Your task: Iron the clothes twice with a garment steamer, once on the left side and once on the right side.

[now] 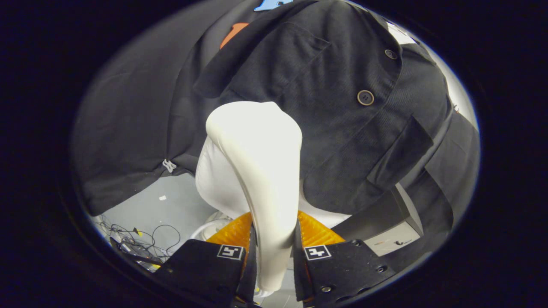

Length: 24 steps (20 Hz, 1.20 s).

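So the big dark corduroy jacket [342, 128] with brown buttons hangs right ahead of me, taking up most of what I'm looking at. I've got the white plastic garment steamer [257, 171] by its handle, my tongs [274, 239] clamped narrow on it from both sides, and its head sits up against the jacket front, just beside the button placket. Honestly can't tell from here which pass this is or whether one side's already done, so I'm guessing both could still be left. Room-wise: the hem edge hangs close by the head, grey floor [171, 201] below is open, but cables [141, 239] are lying down there.
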Tool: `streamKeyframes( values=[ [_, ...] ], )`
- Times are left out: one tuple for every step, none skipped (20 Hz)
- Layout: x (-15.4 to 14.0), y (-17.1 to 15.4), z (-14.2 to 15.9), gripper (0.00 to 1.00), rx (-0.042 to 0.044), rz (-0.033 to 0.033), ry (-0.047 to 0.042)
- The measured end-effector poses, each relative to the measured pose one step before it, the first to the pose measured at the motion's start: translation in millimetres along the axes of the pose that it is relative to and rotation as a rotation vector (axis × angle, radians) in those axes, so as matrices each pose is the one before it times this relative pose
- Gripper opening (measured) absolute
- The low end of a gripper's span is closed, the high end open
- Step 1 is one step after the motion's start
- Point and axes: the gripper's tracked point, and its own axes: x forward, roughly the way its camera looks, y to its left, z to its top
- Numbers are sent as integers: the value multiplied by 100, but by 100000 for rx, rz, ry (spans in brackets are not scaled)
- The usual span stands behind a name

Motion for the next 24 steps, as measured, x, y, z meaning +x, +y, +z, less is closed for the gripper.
streamKeyframes(
  values=[
    [-152,-139,-32,38,871,1118,-268],
    [-208,-262,-73,38,1226,993,-685],
    [-571,-476,145,38,1338,875,-1296],
    [-618,-764,28,38,1744,845,-1613],
    [-1054,-641,147,38,2020,1694,-2149],
    [-1326,-567,271,38,1931,1788,-2163],
    [-1354,-1023,150,38,1901,1303,-2174],
    [-1345,-1487,-122,38,2418,1489,-2491],
    [-1395,-1470,-147,38,2129,603,-1693],
    [-1393,-1472,-182,38,2241,811,-2320],
    [-1351,-1392,-186,38,1530,554,-1619],
    [-1706,-1452,-218,38,2061,1224,-2250],
    [-1429,-1648,-374,38,1299,-19,-1189],
    [-1728,-1894,-764,38,1475,133,-1372],
    [-1704,-2010,-790,38,2300,-119,-828],
    [-1399,-2088,-831,38,2236,-543,-368],
    [-1693,-1976,-859,38,2625,-209,-277],
    [-1553,-2015,-954,38,2694,-644,420],
    [-1525,-2300,-1115,38,2585,-636,340],
    [-1355,-2338,-1022,38,2721,-951,-193],
    [-1424,-2361,-1054,38,3014,-957,278],
    [-1514,-2219,-1171,38,2752,-544,569],
    [-1363,-2116,-1135,38,3143,-1033,609],
    [-1153,-2346,-1187,38,1921,-579,428]
  ],
)
